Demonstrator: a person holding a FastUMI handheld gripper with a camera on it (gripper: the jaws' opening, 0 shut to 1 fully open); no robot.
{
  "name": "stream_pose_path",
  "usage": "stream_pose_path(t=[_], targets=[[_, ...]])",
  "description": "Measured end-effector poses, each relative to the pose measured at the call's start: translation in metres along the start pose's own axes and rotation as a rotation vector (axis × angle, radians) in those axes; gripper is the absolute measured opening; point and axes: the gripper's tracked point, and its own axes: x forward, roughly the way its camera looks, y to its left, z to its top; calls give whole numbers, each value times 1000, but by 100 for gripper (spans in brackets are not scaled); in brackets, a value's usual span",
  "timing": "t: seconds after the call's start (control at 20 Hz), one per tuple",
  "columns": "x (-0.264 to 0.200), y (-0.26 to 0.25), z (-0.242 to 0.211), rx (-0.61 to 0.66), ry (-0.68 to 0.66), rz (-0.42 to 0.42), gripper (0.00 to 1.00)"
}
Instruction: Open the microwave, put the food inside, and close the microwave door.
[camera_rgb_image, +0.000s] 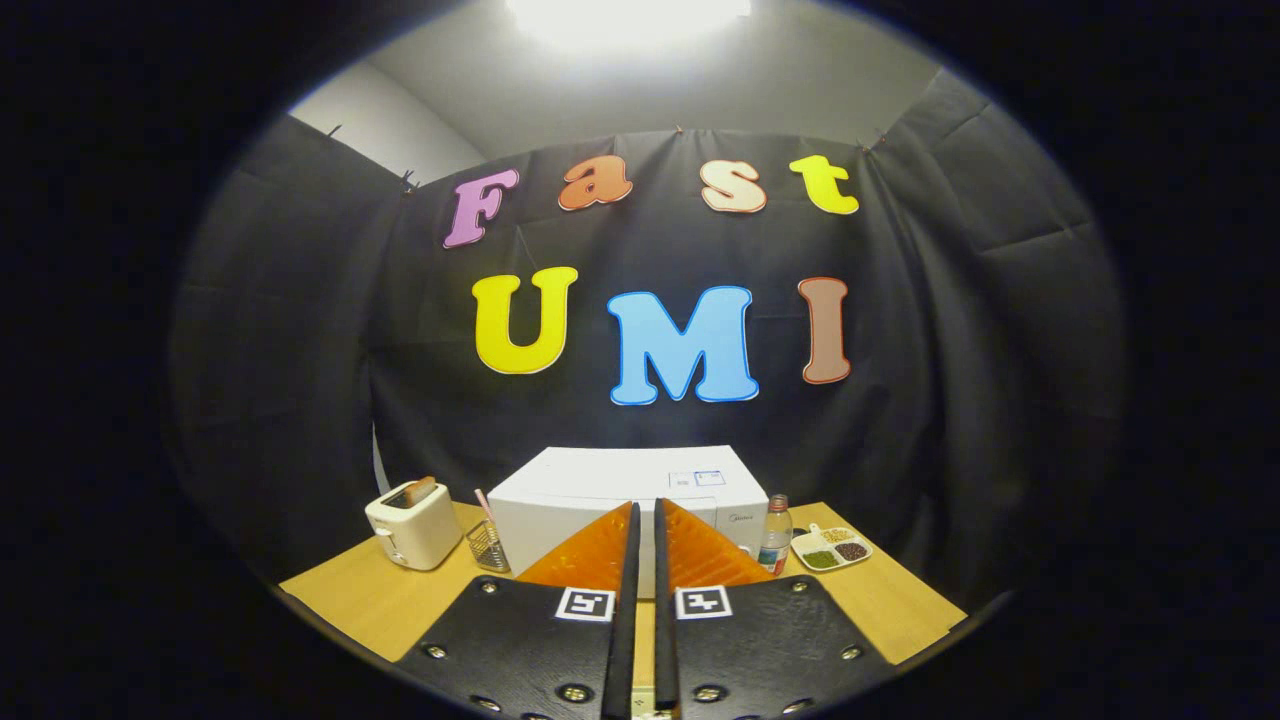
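A white microwave (600, 485) stands on the wooden table (350, 600), beyond my fingers, with its door closed. My gripper (645, 515) is held back from it over the table's near part, its two orange fingers (590, 555) nearly together with only a thin slit between them and nothing held. The fingers cover the middle of the microwave's front. A white divided dish (832, 548) holding small portions of food sits to the right of the microwave.
A cream toaster (412, 525) with a slice in it stands left of the microwave. A small wire basket (487, 543) with a pink stick is between them. A plastic bottle (776, 535) stands just right of the microwave, beside the dish.
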Motion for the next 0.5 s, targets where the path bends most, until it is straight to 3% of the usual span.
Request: stream_pose_path(t=[0.05, 0.15, 0.5], targets=[[-1, -3, 0, 9, -1, -18, 18], [-2, -6, -2, 16, 1, -44, 85], [9, 0, 16, 144, -20, 3, 92]])
